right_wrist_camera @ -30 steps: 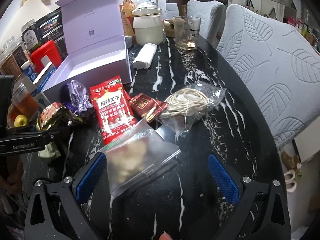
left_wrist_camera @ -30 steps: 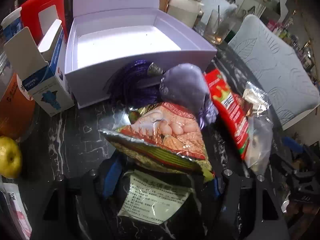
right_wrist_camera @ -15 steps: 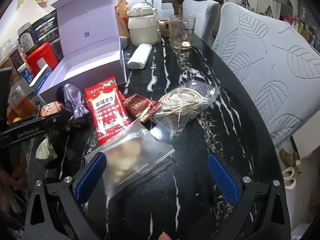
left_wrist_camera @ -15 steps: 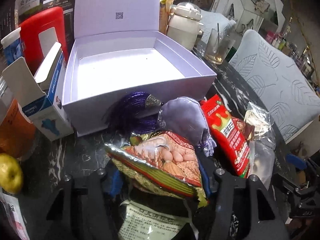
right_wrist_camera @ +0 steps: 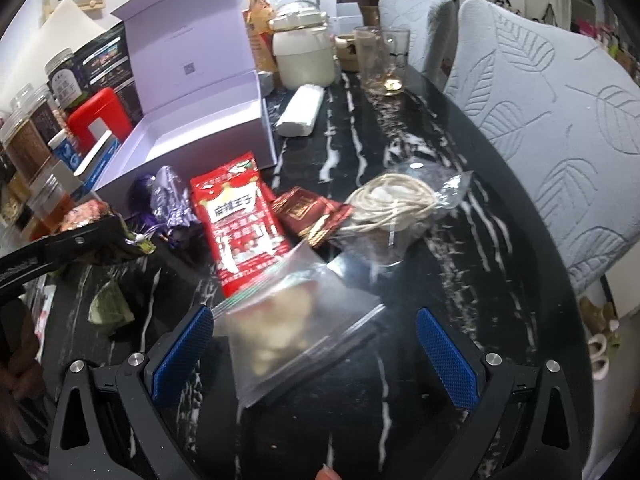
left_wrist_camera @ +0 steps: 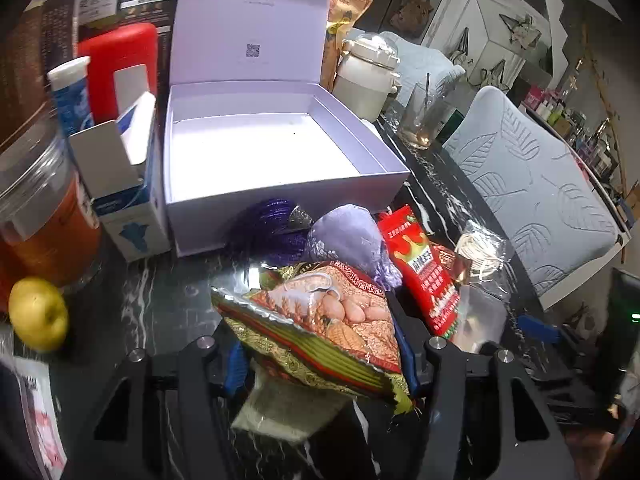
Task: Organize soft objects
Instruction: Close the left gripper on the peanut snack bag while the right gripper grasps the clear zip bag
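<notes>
A colourful snack bag (left_wrist_camera: 328,320) printed with eggs hangs off the table, my left gripper (left_wrist_camera: 320,356) shut on it. A pale green packet (left_wrist_camera: 288,408) lies on the black marble table below it. Beyond the bag sit a lilac pouch (left_wrist_camera: 348,236), a purple cord bundle (left_wrist_camera: 272,224) and a red snack packet (left_wrist_camera: 424,272), in front of the open lavender box (left_wrist_camera: 280,200), which is empty. My right gripper (right_wrist_camera: 316,356) stands open above a clear zip bag (right_wrist_camera: 296,328). Past it lie a dark red sachet (right_wrist_camera: 312,212) and a bagged rope coil (right_wrist_camera: 396,204).
Left of the box stand a blue-white carton (left_wrist_camera: 124,184), an amber jar (left_wrist_camera: 44,216), a red container (left_wrist_camera: 120,64) and a yellow apple (left_wrist_camera: 38,314). A white pot (left_wrist_camera: 368,76), a glass (left_wrist_camera: 424,120) and a white roll (right_wrist_camera: 302,110) sit behind. Grey chairs (right_wrist_camera: 552,128) line the table's right edge.
My left gripper's jaws closed on the snack bag and lifted it toward the box, leaving the green packet on the table. The right gripper stayed put.
</notes>
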The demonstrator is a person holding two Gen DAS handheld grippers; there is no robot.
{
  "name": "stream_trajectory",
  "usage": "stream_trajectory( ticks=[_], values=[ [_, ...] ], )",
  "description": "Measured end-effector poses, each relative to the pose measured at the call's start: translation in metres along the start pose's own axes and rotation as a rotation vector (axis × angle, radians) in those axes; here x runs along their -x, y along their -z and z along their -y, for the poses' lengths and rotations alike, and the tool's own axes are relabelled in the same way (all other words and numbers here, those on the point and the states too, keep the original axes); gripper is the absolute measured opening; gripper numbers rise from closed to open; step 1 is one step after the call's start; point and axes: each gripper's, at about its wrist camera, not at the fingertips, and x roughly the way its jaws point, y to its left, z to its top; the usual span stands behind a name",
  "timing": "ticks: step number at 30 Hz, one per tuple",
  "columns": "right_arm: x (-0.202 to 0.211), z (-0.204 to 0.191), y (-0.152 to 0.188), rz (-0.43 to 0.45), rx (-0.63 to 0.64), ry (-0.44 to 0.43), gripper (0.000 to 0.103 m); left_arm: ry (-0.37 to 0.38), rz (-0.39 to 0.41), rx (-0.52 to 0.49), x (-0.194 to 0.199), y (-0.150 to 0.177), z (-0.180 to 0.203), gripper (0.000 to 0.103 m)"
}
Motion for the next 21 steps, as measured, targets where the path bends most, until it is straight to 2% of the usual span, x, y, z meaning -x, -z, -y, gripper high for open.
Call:
stream_trajectory(
  ticks=[7, 12, 16, 21],
  values=[
    [-0.011, -0.008, 0.000, -0.019, -0.004, -0.028, 0.103, -0.023, 0.006, 0.014, 0.019, 0.013, -0.004, 0.057],
    [-0.014, -0.016, 0.001, -0.014, 0.029, -0.040, 0.103, -0.092, 0.030, 0.002, 0.031, 0.022, -0.006, 0.057],
    [-0.023, -0.023, 0.003, -0.027, 0.064, -0.025, 0.103, -0.089, 0.032, 0.025, 0.038, 0.027, -0.011, 0.057],
    [-0.027, -0.025, 0.004, -0.018, 0.033, -0.032, 0.103, -0.091, 0.040, 0.035, 0.043, 0.032, -0.014, 0.057]
  ],
)
